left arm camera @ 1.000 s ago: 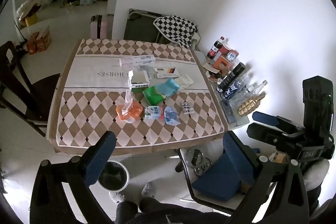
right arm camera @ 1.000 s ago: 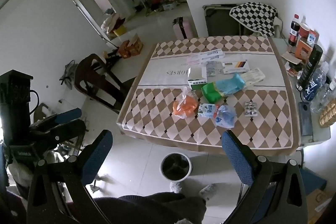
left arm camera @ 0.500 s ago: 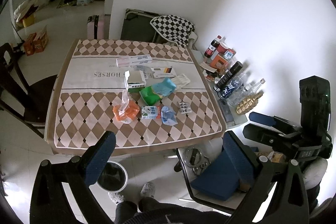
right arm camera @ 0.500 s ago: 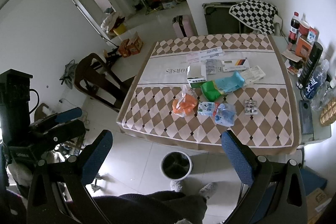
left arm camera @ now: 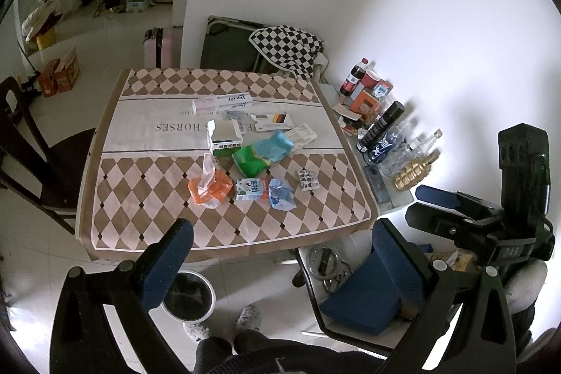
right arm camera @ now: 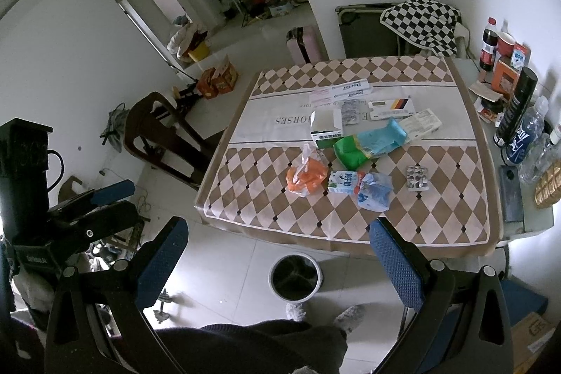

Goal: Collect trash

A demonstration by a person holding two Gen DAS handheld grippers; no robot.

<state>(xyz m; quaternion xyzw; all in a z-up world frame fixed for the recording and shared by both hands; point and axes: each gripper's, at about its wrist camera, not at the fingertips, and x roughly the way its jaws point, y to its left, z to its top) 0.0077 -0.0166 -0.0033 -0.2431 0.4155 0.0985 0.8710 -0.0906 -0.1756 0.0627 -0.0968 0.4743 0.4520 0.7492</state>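
Backing off slightly, I've widened my view: both the left gripper [left arm camera: 280, 260] and right gripper [right arm camera: 277, 255] hang spread and empty, trash [right arm camera: 305, 176] untouched on the table [right arm camera: 438, 219], bin [right arm camera: 294, 276] below.

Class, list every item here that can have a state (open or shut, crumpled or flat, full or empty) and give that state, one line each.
left gripper: open, holding nothing
right gripper: open, holding nothing
waste bin: on the floor, no lid, lined dark
white box: top flap open
orange bag: crumpled
blue wrapper: crumpled
cola bottle: upright, capped
blister pack: lying flat
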